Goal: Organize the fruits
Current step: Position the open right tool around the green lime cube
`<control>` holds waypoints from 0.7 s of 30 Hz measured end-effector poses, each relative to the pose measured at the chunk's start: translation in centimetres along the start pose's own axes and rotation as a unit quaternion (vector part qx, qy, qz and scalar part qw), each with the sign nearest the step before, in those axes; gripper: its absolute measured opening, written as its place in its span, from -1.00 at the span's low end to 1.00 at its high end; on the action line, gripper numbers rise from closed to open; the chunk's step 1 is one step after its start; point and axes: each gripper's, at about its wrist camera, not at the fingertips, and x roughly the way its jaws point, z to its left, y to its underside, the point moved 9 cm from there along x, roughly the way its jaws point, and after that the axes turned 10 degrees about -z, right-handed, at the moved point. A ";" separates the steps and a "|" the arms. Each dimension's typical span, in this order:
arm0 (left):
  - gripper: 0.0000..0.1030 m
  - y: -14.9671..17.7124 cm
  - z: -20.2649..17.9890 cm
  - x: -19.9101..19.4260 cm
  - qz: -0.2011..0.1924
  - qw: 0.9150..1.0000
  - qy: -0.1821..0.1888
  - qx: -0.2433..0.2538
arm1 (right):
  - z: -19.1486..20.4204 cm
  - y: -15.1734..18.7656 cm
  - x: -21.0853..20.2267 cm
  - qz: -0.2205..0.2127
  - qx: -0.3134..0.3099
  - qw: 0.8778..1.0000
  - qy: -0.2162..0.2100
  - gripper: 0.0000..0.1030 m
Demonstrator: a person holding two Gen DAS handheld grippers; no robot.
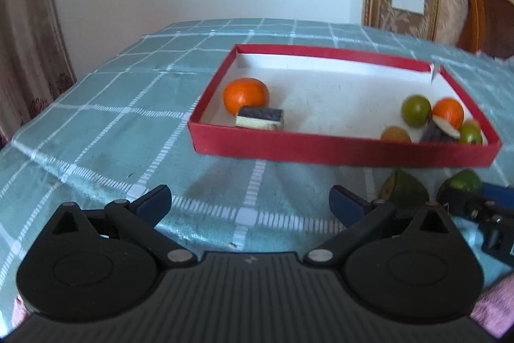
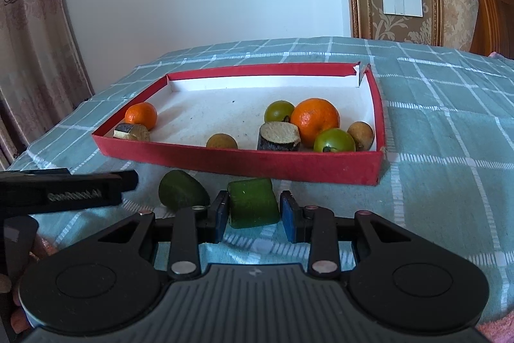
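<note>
A red tray point(image 1: 337, 151) point(image 2: 244, 163) sits on the checked cloth. It holds two oranges point(image 2: 316, 121) point(image 2: 141, 115), green round fruits point(image 2: 334, 140), brown ones point(image 2: 221, 141) and dark cut pieces point(image 2: 279, 136). In front of the tray, my right gripper point(image 2: 253, 214) is shut on a green fruit chunk point(image 2: 252, 206) point(image 1: 462, 187) that rests on the cloth. A second green piece point(image 2: 181, 193) point(image 1: 404, 192) lies just left of it. My left gripper point(image 1: 252, 204) is open over bare cloth, with nothing between its fingers; it also shows as a dark bar point(image 2: 64, 188) at the left.
The table's left edge drops off near a curtain point(image 1: 29, 53). A white wall stands behind the table, and a wooden headboard point(image 2: 491, 8) is at the far right. Part of a hand point(image 2: 19, 304) shows at the lower left.
</note>
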 end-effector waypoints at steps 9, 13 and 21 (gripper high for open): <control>1.00 0.5 0.2 0.1 0.012 1.000 -0.001 -0.007 | -0.4 0.6 -1.0 -0.004 0.010 1.000 -0.003 -0.36; 1.00 0.5 0.3 0.1 0.015 1.000 0.000 -0.012 | -0.4 0.6 -1.0 -0.004 0.010 1.000 -0.002 -0.36; 1.00 0.5 0.5 0.1 0.014 1.000 -0.001 -0.020 | -0.4 0.6 -1.1 -0.006 0.009 1.000 -0.002 -0.36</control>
